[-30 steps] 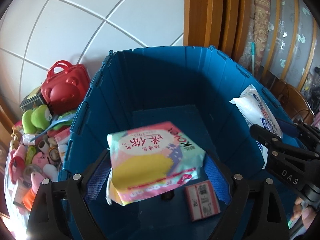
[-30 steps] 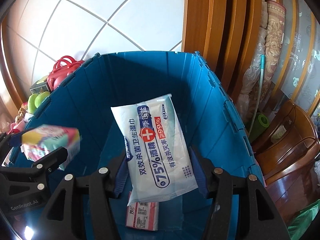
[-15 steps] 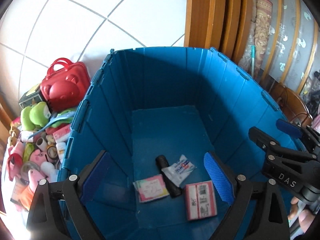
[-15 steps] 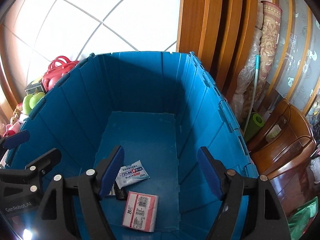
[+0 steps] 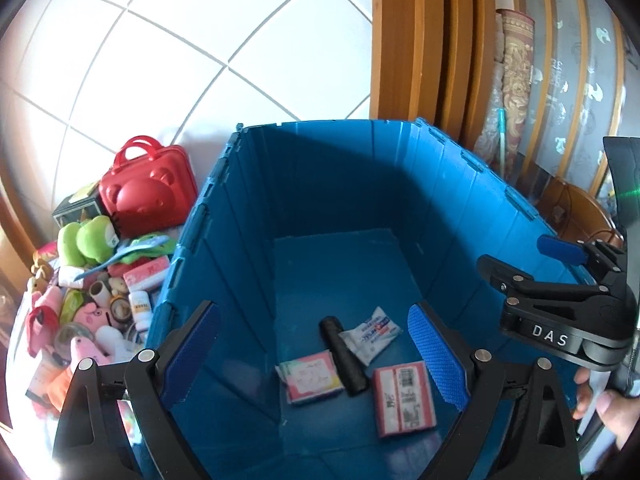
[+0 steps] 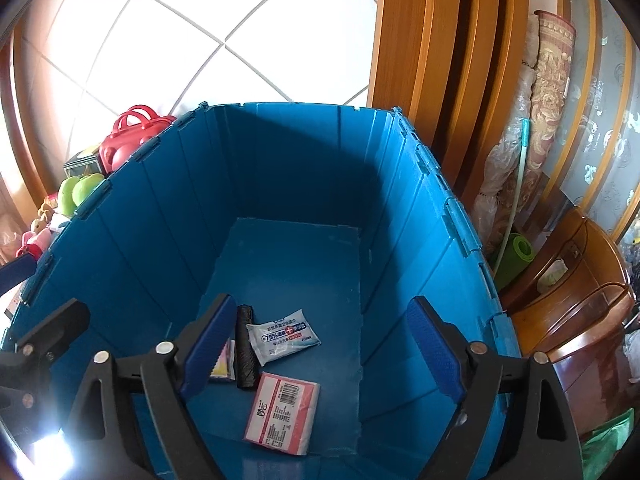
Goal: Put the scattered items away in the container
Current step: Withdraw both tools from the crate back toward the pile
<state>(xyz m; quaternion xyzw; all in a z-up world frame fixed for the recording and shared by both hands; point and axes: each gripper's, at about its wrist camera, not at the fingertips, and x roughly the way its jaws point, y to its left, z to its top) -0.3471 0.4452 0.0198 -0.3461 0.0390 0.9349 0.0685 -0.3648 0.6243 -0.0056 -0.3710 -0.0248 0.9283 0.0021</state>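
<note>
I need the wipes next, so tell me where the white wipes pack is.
The white wipes pack lies on the floor of the blue bin, just right of the black roll and beyond the pink-and-white packet.

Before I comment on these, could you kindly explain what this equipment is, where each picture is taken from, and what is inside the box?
No robot here: a person holds a two-finger gripper in each hand, each with a fisheye camera looking along its fingers. One picture is from the left gripper, one from the right gripper. Both hover over a blue crate with jaws open, holding nothing. On the crate floor lie a wet-wipe pack, a black roll, a pink barcoded pack and a colourful pack. Left of the crate, a red case and toys wait.
</note>
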